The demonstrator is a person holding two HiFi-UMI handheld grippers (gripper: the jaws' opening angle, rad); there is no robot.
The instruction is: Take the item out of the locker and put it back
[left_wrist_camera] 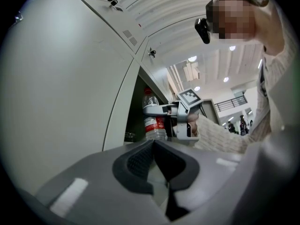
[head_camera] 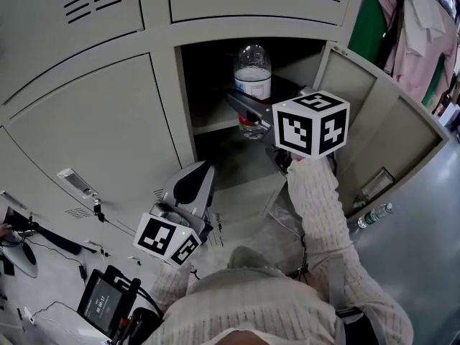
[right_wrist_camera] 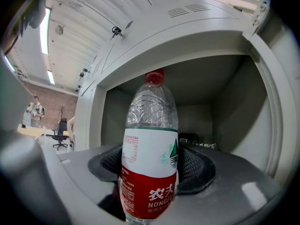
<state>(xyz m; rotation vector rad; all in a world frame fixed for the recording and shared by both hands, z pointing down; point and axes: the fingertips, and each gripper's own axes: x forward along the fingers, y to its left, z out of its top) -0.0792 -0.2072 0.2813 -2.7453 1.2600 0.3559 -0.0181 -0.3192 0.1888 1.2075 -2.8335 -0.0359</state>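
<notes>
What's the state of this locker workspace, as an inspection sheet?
Surface: grey metal locker shelf, inside the open compartment.
Job's things: clear plastic water bottle with red-and-white label, upright at the compartment's mouth.
Clutter: small second bottle on the floor; dark screen device.
Grippers: right gripper shut on the bottle; left gripper shut, empty, lower down.
Cables: black cables beside the device.
Surroundings: open grey locker door; hanging clothes.

cream cable-knit sweater with long sleeves. grey plastic left gripper at seven o'clock and right gripper at one o'clock, each bearing a white cube with black square markers; fingers lined with dark textured pads.
</notes>
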